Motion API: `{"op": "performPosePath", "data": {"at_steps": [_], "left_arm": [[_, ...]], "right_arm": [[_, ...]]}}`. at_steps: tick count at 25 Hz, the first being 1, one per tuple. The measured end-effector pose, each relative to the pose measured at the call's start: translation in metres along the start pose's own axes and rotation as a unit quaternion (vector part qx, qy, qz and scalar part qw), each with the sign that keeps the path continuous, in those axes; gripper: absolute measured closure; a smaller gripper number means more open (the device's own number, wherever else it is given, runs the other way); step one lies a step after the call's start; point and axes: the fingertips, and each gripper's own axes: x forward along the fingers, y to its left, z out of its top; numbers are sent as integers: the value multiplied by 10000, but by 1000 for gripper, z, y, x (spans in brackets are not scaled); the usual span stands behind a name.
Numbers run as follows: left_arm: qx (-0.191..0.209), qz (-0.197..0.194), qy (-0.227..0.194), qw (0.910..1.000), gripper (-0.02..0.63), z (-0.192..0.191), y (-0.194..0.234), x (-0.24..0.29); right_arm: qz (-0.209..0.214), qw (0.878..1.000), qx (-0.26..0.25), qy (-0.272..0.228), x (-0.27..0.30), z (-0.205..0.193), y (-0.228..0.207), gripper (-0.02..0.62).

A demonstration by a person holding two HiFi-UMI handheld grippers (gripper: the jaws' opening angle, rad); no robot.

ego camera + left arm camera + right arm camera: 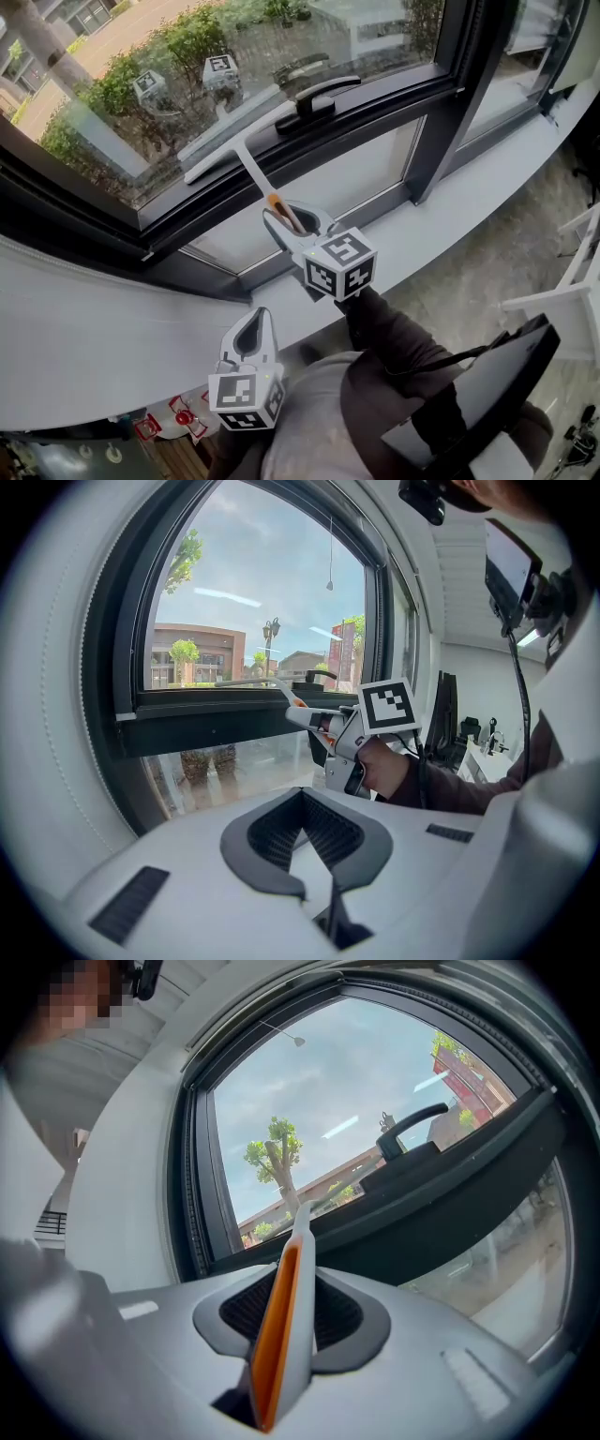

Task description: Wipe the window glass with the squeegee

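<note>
Clamping the orange-and-white handle of the squeegee (pixel 281 1330), the right gripper (pixel 289 221) has its jaws drawn in tight on the two flat sides of that handle. The handle runs straight out between them toward the window. In the head view the thin shaft rises up and to the left from the jaws to a long white blade (pixel 234 136). The blade slants across the bottom of the upper window glass (pixel 141 66), seemingly laid against it, just above the dark frame. A black window handle (pixel 314 98) sits on that frame just to the right of the blade's far end. The glass mirrors both marker cubes faintly.

The left gripper (pixel 265 319) hangs lower and closer to the person's body, above the near edge of the pale sill (pixel 487 178) and well apart from the squeegee. Its jaws meet at the tips, with nothing between them. Its own view looks across at the right gripper and at the hand (pixel 389 766) holding it. A dark sleeve (pixel 394 342) runs back from the right gripper.
</note>
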Motion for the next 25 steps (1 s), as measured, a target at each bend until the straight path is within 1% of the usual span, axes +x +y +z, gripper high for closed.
{"op": "performPosePath", "data": {"at_steps": [3, 7, 12, 15, 17, 19, 22, 25], "left_arm": [[23, -26, 7, 10000, 606, -3, -1, 1], [53, -108, 62, 9999, 606, -4, -4, 2], [-109, 29, -75, 9999, 606, -2, 7, 4], [-215, -7, 35, 9998, 606, -12, 10, -9], [-284, 20, 41, 9996, 606, -15, 14, -17], [-337, 112, -100, 9993, 606, -11, 22, -18], [-426, 246, -289, 9984, 606, -4, 32, -20], [-499, 325, -378, 9975, 606, -4, 40, -25]], "right_arm": [[92, 9998, 149, -16, -1, -1, -1, 500], [240, 9982, 539, -67, -8, -2, 1, 508], [691, 9968, 368, -185, -3, 12, 26, 509], [843, 9951, 385, -344, -13, 26, 54, 509], [1005, 9930, 344, -521, -16, 47, 75, 509], [1234, 9891, 186, -779, -10, 83, 93, 509], [1535, 9813, -87, -1160, 0, 138, 122, 509], [1741, 9728, -308, -1500, 9, 179, 150, 509]]}}
